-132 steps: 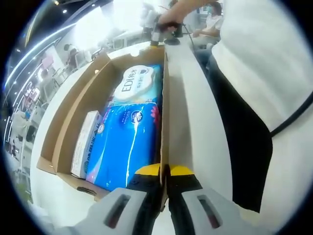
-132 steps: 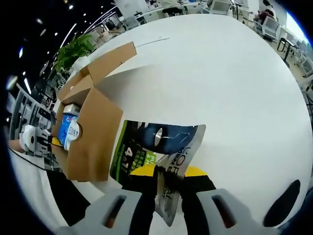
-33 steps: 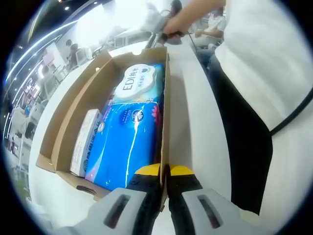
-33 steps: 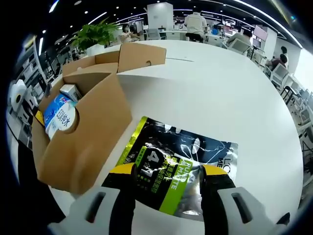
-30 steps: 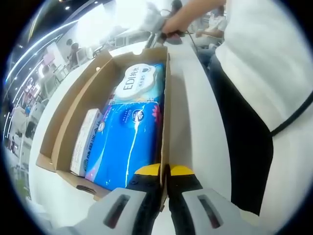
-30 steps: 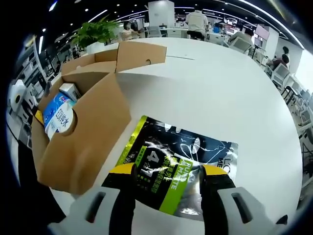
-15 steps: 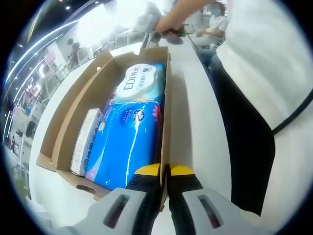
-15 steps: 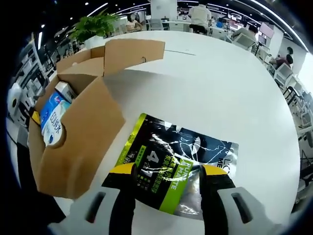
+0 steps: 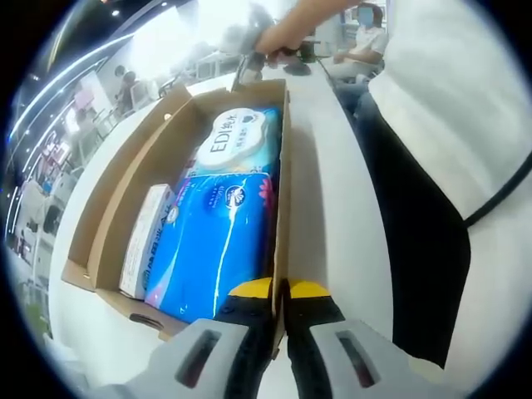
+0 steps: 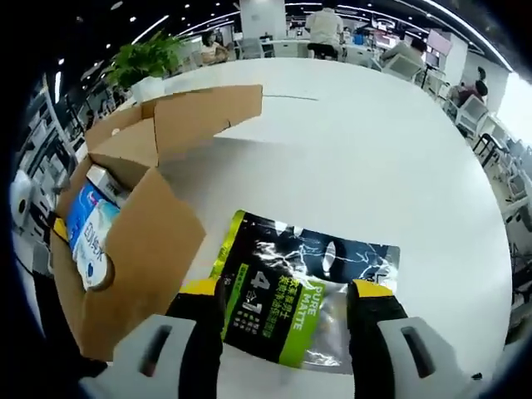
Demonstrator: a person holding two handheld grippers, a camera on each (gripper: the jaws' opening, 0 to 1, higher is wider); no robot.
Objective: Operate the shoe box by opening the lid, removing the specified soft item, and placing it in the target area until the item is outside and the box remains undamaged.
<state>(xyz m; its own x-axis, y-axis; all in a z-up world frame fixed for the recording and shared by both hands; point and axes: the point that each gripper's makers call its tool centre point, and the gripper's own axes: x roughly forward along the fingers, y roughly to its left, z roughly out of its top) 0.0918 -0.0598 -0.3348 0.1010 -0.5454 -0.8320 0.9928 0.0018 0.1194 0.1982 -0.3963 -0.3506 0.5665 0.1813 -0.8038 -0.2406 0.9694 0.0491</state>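
An open-plan office of desks, seated people and a potted plant (image 10: 148, 58) stretches behind the wide white table (image 10: 391, 158) where you work. On it, near the edge closest to you, sits the cardboard shoe box (image 10: 141, 241), its lid (image 9: 328, 208) swung open toward your body. Your left gripper (image 9: 279, 303) stays clamped shut on the box's near side wall (image 9: 281, 166), pinning it in place; inside lie a blue soft pack (image 9: 214, 241), a white-and-blue wipes pack (image 9: 235, 141) and a slim white carton (image 9: 143, 241) along the far wall. Just beside the box, on bare tabletop, the black-and-green foil pouch (image 10: 299, 287) now lies flat. A few seconds ago your right gripper (image 10: 287, 312) was pinching that pouch; now its jaws stand spread, one on either side of the pouch's near edge, gripping nothing. Over the last second the view has also risen and drawn back a little, which suggests you are lifting away. That reads as the release step done: the soft item is outside the box and set down, and the cardboard shows no tear or crush in either view. What likely remains is clearing the right gripper without dragging the pouch, then easing the left one off the wall so the box does not tip.
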